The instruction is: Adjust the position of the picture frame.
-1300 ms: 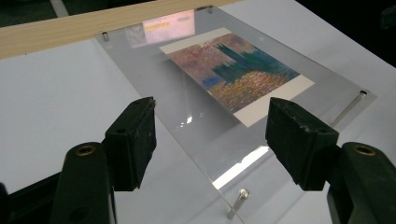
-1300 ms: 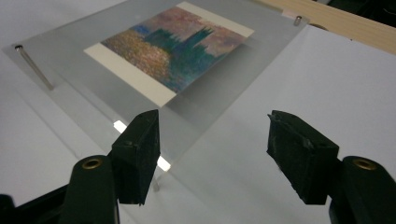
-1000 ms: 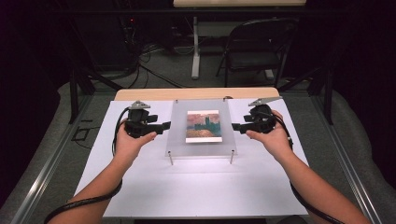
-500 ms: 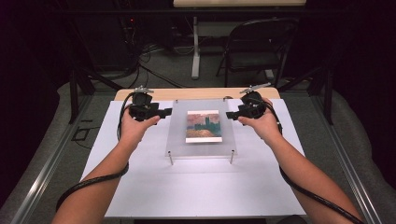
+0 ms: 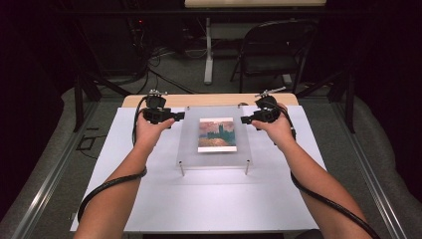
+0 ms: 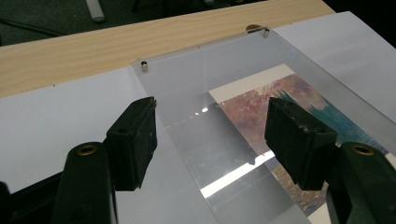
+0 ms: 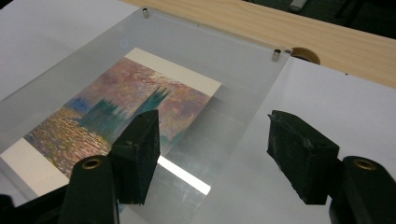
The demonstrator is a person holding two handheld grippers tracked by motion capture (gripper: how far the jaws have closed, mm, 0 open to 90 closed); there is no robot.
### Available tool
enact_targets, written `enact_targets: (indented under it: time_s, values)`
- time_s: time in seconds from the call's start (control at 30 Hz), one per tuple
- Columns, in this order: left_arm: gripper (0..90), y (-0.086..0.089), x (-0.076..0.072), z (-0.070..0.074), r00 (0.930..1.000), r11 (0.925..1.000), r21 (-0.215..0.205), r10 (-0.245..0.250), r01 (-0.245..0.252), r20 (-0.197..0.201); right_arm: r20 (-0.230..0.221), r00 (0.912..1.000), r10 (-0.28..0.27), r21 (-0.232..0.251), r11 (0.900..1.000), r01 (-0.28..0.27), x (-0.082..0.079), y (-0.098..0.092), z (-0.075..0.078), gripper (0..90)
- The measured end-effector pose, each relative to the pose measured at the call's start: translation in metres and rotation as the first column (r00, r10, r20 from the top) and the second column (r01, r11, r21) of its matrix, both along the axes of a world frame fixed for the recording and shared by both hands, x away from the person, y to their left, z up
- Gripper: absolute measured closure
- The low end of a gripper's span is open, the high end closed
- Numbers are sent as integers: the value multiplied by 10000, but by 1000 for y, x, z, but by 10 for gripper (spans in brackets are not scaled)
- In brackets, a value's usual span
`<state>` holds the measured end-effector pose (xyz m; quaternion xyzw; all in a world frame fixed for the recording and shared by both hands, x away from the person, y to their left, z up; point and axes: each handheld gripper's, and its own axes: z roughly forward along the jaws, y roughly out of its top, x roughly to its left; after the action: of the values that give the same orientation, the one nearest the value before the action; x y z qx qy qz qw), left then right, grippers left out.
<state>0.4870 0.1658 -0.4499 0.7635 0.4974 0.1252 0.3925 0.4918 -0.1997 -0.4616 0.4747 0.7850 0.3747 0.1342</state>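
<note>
Flanking a clear rectangular acrylic panel [image 5: 215, 137] that stands on four small metal corner posts, the left gripper [image 5: 174, 116] and the right gripper [image 5: 246, 120] hover near the panel's far corners, each pointing inward toward it from its own side. Both grippers have their jaws spread wide with nothing between the pads; no contact with the panel can be made out. Beneath the panel lies a small print of an impressionist painting in pink, teal and gold with a cream border [image 5: 217, 134], flat on the white sheet [image 5: 209, 199] covering the wooden bench [image 5: 209, 100]. In the left gripper view, the panel's left edge runs up between the two black jaws, with a far metal post [image 6: 144, 66] ahead of them; in the right gripper view, the panel's right edge likewise passes between the jaws, another far post [image 7: 276, 55] lying beyond. As a judgement, the work is at its approach stage: the panel sits untouched on all its posts, and grasping, lifting and any handling of the print remain to be done.
</note>
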Motion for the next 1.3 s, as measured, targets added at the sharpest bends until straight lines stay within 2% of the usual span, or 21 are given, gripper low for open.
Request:
enact_targets:
  time_s: [0.27, 0.33, 0.43, 0.47, 0.6, 0.67, 0.93, 1.1, 1.3]
  values:
    - [346, -7, 6, -25, 9987, 9999, 99, 75, -70, -499, -346, 9989, -330, -66, 9994, 328, 6, 2, -18, 345]
    - [346, -7, 7, -27, 9984, 9999, 102, 58, -53, -560, -367, 9988, -326, -50, 9995, 324, 7, 2, -20, 345]
    - [347, -9, 8, -35, 9971, 9999, -66, 130, -136, -745, -514, 9975, -488, 59, 9988, 492, 8, 1, -25, 347]
    - [348, -9, 8, -39, 9956, 9999, -109, 26, -37, -941, -605, 9968, -518, 107, 9986, 526, 9, -1, -30, 349]
    - [350, -9, 9, -46, 9942, 9996, -242, 141, -168, -1065, -811, 9947, -627, 226, 9976, 647, 9, -2, -36, 349]
    - [350, -7, 10, -53, 9921, 9984, -469, 269, -329, -1227, -1000, 9921, -758, 345, 9962, 796, 9, -3, -42, 349]
    - [350, -8, 12, -64, 9872, 9979, -525, 293, -380, -1570, -1311, 9883, -774, 581, 9946, 856, 11, -4, -53, 348]
    - [351, -11, 12, -70, 9841, 9964, -747, 266, -403, -1758, -1608, 9826, -925, 972, 9893, 1090, 11, -4, -58, 349]
    - [351, -16, 12, -77, 9810, 9962, -774, 238, -394, -1927, -1751, 9809, -842, 1026, 9893, 1033, 11, -2, -63, 348]
